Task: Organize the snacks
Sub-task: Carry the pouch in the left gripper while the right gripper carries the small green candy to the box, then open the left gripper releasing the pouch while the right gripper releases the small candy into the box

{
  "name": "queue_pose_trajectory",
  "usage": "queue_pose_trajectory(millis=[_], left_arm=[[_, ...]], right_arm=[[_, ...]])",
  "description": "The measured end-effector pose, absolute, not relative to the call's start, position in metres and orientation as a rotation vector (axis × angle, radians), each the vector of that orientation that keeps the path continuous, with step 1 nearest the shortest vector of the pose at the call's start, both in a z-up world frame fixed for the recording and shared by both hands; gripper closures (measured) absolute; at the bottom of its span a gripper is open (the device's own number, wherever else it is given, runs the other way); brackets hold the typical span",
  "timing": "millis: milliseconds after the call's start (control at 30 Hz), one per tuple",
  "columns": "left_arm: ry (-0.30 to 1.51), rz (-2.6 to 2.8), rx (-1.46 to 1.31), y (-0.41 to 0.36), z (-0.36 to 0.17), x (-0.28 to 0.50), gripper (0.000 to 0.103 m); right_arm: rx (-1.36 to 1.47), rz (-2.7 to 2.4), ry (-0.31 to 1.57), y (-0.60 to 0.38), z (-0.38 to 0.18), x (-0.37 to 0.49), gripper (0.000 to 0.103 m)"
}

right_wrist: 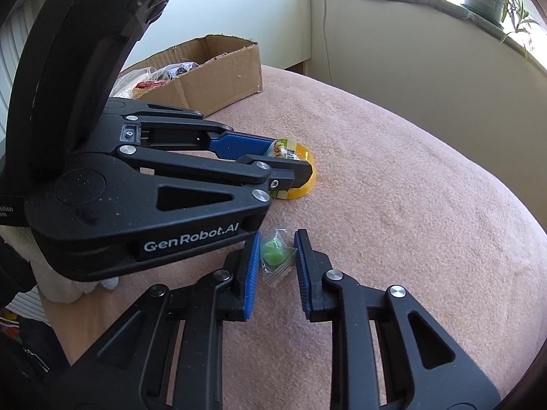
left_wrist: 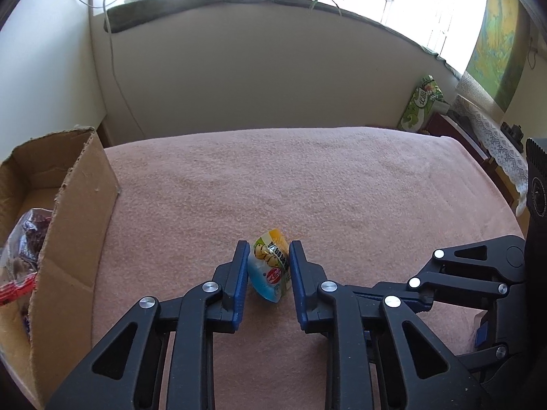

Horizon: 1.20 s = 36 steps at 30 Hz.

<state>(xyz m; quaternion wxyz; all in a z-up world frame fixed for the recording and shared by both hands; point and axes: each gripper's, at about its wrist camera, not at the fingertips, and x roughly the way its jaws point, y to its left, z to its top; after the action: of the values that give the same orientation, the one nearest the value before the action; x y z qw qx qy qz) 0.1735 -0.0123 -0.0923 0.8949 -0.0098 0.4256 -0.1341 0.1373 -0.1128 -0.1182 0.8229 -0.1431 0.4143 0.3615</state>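
A small jelly cup (left_wrist: pixel 270 266) with a yellow, green and blue lid stands tilted on the pink blanket (left_wrist: pixel 307 184). My left gripper (left_wrist: pixel 269 249) is shut on it, one blue pad against each side. From the right wrist view the same cup (right_wrist: pixel 301 157) shows yellow between the left gripper's (right_wrist: pixel 294 159) fingertips. Just below it lies a green candy (right_wrist: pixel 273 254) in a clear wrapper. My right gripper (right_wrist: pixel 278 239) is shut on it, the wrapper touching both pads.
An open cardboard box (left_wrist: pixel 78 205) stands at the blanket's left edge with several snack bags (left_wrist: pixel 27 239) inside; its far wall (right_wrist: pixel 222 78) shows behind the left gripper. A green packet (left_wrist: pixel 422 106) leans at the far right. A wall and windowsill rise behind.
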Motion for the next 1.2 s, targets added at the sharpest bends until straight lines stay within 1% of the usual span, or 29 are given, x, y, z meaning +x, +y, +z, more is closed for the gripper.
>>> queue_pose_trajectory(millis=[233,567,933,1200], left_arm=[[0.834,-0.26,-0.043,-0.001,-0.076,0.157,0.082],[0.719,-0.201,-0.043,0.028,-0.037,0.121,0.082],[0.66,-0.077,-0.061,0.085,-0.022,0.096,0.082],[0.652,0.029,-0.105,0.136,-0.023,0.081,0.082]], right_arm=[[-0.279,0.746,0.863,-0.121,-0.109,0.133,0.084],[-0.26,0.74,0.8,-0.124,-0.076,0.117,0.084],[-0.244,0.825,0.723,-0.079,-0.038,0.115,0.084],[-0.258,0.909,0.699,-0.016,-0.031,0.113,0.084]])
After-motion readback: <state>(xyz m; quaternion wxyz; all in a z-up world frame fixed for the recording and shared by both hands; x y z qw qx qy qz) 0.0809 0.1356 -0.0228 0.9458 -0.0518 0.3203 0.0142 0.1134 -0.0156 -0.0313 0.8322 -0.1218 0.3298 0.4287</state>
